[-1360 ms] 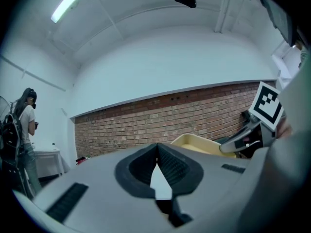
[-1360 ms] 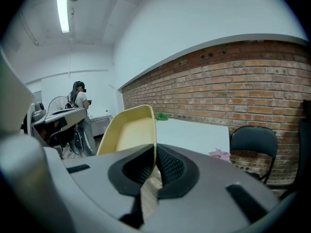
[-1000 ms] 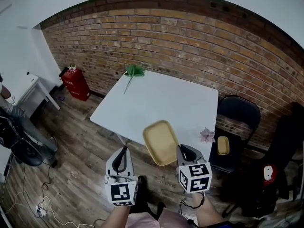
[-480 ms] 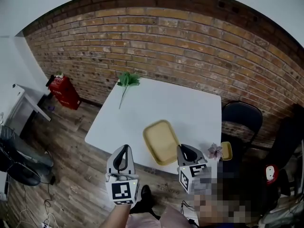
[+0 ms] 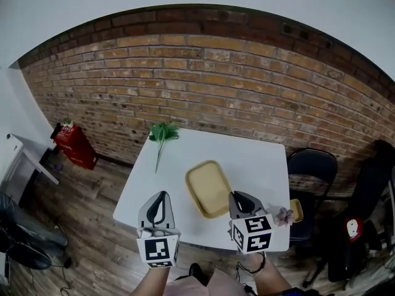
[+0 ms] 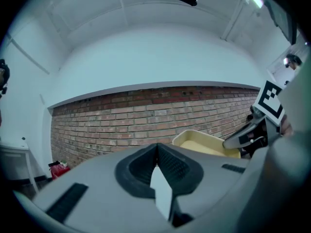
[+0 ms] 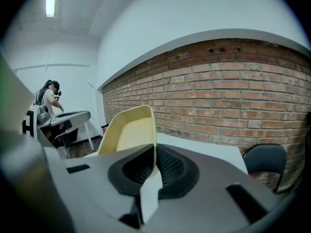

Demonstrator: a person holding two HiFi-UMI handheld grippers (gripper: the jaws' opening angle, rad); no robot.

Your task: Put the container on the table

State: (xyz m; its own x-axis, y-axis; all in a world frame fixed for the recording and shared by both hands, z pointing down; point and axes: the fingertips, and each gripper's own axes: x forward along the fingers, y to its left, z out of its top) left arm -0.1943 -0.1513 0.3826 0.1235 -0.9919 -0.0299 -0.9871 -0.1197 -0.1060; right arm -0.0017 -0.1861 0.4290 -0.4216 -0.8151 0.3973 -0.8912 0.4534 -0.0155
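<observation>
Closest to the person, the left gripper [image 5: 162, 197] has its jaws pressed together with nothing between them. It is held out over the near left part of the white table [image 5: 256, 162]. Beside it, the right gripper [image 5: 237, 197] is clamped on the near rim of the pale yellow container [image 5: 208, 187], a shallow rectangular tray with rounded corners. The tray reaches away from the jaws over the near middle of the tabletop, but I can't tell whether its underside touches the top. A pink flower [image 5: 284, 215] sits at the table's right edge, just beside the right gripper. Farther off, a green sprig [image 5: 162, 132] lies at the far left corner. Right of the table stands a black chair [image 5: 311, 165] with a small yellow thing [image 5: 297, 209] on its seat. Behind everything runs a brick wall [image 5: 247, 85], with a red object [image 5: 73, 145] on the floor at its foot, to the left.
</observation>
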